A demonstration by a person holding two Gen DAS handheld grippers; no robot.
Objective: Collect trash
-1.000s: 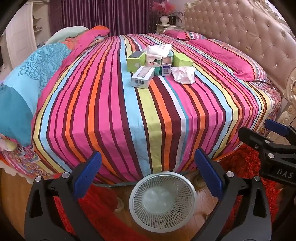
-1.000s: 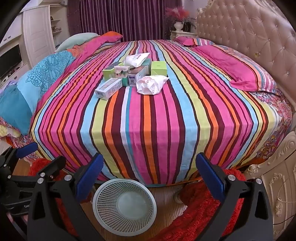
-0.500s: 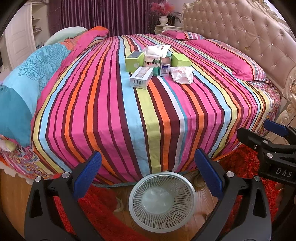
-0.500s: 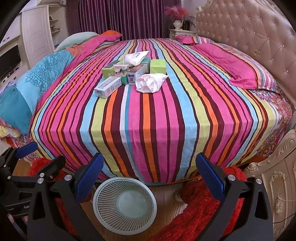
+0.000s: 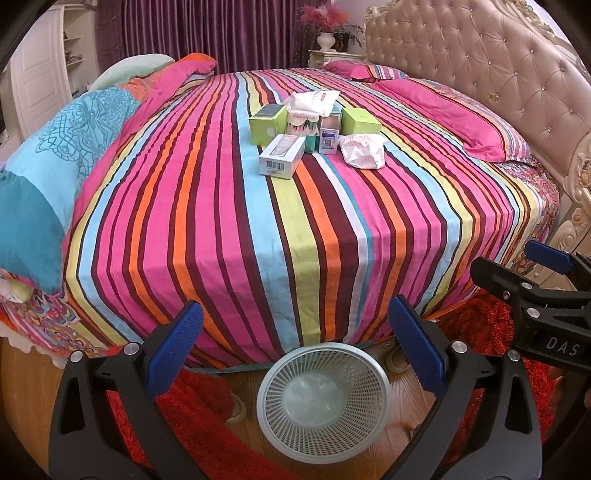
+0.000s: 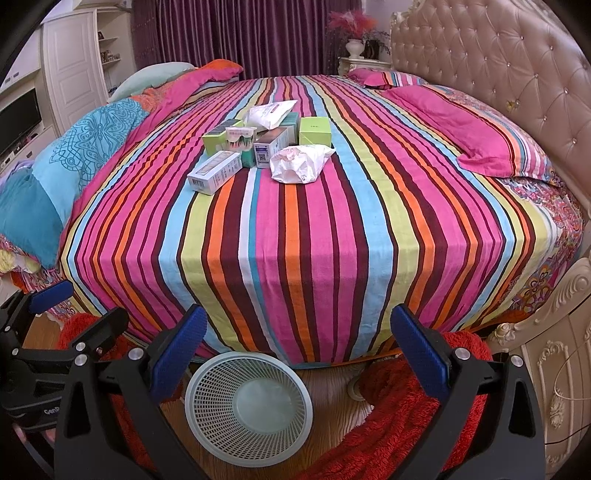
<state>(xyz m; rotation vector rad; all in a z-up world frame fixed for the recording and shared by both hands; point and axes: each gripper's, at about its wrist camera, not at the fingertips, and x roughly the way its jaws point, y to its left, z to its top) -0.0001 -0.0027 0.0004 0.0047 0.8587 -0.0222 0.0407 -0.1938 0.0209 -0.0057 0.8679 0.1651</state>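
Both grippers, left and right, hung spread and empty; the crumpled wrapper looked easiest to pinch first for the basket.

striped bedspread, tufted headboard, purple curtains

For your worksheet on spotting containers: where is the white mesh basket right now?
The basket stands on the wooden floor at the foot of the striped bed, low in both views, beside the red rug.
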